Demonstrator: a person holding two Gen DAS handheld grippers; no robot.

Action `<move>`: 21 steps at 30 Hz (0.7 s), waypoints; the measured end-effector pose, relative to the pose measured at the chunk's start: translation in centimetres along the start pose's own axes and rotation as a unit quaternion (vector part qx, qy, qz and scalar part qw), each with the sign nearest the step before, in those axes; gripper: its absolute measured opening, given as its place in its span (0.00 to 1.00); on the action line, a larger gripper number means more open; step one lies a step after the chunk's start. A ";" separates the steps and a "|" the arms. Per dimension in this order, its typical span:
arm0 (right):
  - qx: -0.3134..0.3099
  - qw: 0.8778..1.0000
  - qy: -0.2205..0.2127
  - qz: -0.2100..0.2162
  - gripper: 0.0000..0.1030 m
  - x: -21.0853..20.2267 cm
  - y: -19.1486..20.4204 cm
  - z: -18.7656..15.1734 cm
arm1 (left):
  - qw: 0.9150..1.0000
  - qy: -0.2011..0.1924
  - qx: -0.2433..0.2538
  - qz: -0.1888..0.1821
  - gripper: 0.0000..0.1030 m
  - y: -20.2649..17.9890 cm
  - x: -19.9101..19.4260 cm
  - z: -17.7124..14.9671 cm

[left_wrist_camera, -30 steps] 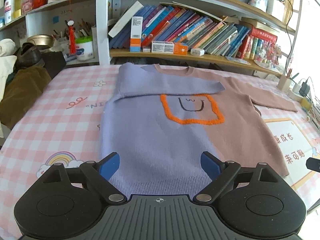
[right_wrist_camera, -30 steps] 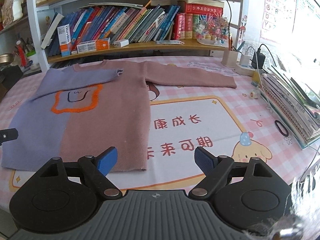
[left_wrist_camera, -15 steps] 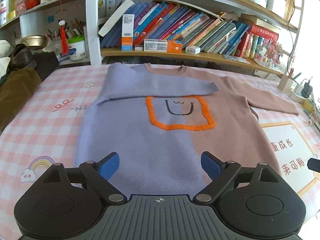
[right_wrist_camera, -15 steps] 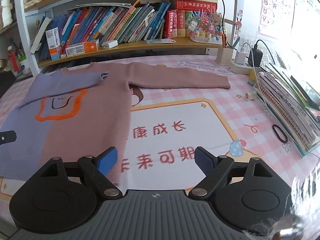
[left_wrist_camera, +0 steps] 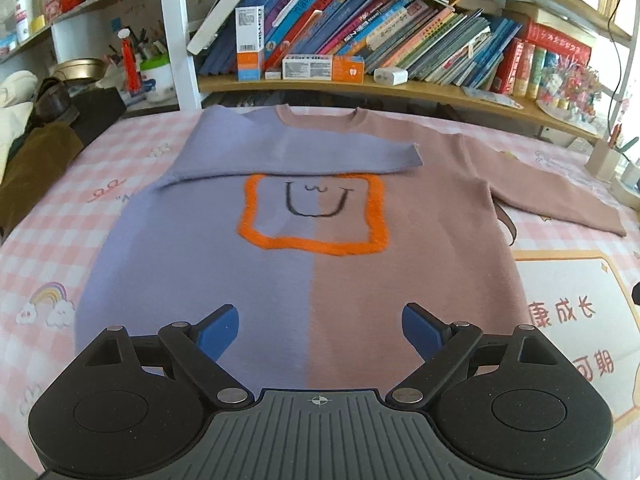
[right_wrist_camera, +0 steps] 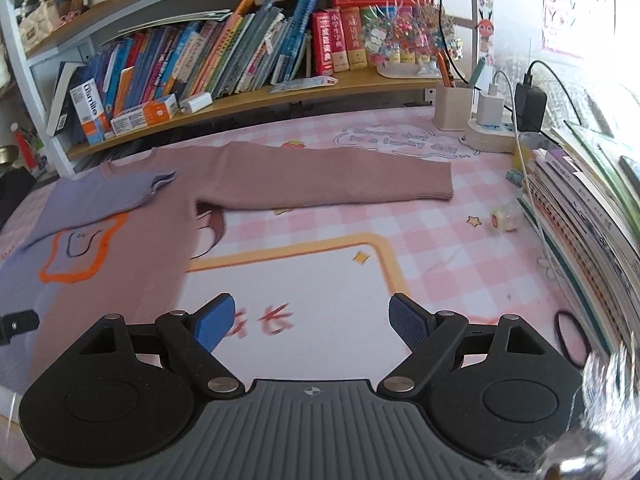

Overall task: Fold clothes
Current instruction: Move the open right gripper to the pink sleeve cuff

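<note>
1. You are holding the left gripper (left_wrist_camera: 319,332) over the near hem of the one half-lilac, half-dusty-pink knitted sweater (left_wrist_camera: 312,240), its blue fingers spread wide and gripping nothing.
2. You are holding the right gripper (right_wrist_camera: 310,324) over the white printed panel (right_wrist_camera: 304,280) of the pink checked tablecloth (right_wrist_camera: 420,232), fingers also spread apart and empty.
3. The sweater is lying flat, collar at the far side; its lilac sleeve (left_wrist_camera: 296,156) is lying folded across the chest, while the pink sleeve (right_wrist_camera: 332,184) is stretching right, flat on the cloth.
4. Open cloth is lying right of the sweater body; a stack of books (right_wrist_camera: 588,232) is crowding the right edge and a wooden bookshelf (right_wrist_camera: 248,100) is bounding the far edge.
5. One blue-and-white box (right_wrist_camera: 90,110) on the shelf is reading "Glanlie"-like lettering, too blurred to confirm.
6. One black hair tie (right_wrist_camera: 572,334) is lying near the stack.
</note>
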State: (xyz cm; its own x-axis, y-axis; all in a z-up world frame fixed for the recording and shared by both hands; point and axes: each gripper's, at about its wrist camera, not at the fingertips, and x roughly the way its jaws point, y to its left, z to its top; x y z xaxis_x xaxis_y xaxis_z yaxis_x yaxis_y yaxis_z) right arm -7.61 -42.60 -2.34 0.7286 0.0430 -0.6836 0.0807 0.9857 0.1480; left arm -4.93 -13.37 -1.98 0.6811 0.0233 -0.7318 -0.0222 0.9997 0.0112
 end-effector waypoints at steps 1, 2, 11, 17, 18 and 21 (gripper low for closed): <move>0.001 1.000 0.002 0.005 0.81 0.4 -0.7 0.3 | 1.000 0.001 -0.002 0.005 0.89 -0.5 0.0 -0.1; 0.001 1.000 0.003 0.008 0.81 0.8 -1.4 0.6 | 1.000 0.002 -0.004 0.010 0.89 -1.0 -0.1 -0.2; -0.005 1.000 0.010 0.028 0.81 4.8 -6.4 3.8 | 0.997 0.000 -0.038 0.066 0.89 -2.5 -1.5 -0.9; 0.000 0.999 0.012 0.033 0.81 7.2 -8.6 5.7 | 0.997 -0.006 -0.037 0.070 0.89 -3.6 -2.2 -1.2; 0.000 0.999 0.012 0.035 0.81 7.5 -8.9 6.0 | 0.997 -0.009 -0.035 0.071 0.89 -3.8 -2.3 -1.2; -0.001 0.999 0.015 0.040 0.81 8.3 -9.4 6.9 | 0.996 -0.023 -0.030 0.084 0.89 -4.2 -2.7 -1.1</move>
State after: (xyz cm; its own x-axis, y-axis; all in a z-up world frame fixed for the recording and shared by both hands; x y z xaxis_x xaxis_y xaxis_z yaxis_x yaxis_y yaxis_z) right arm 2.39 -52.60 -4.53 0.7123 0.1254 -0.6905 0.0227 0.9793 0.2013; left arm -7.44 -17.64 -0.82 0.6965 0.1913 -0.6916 -0.1816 0.9794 0.0880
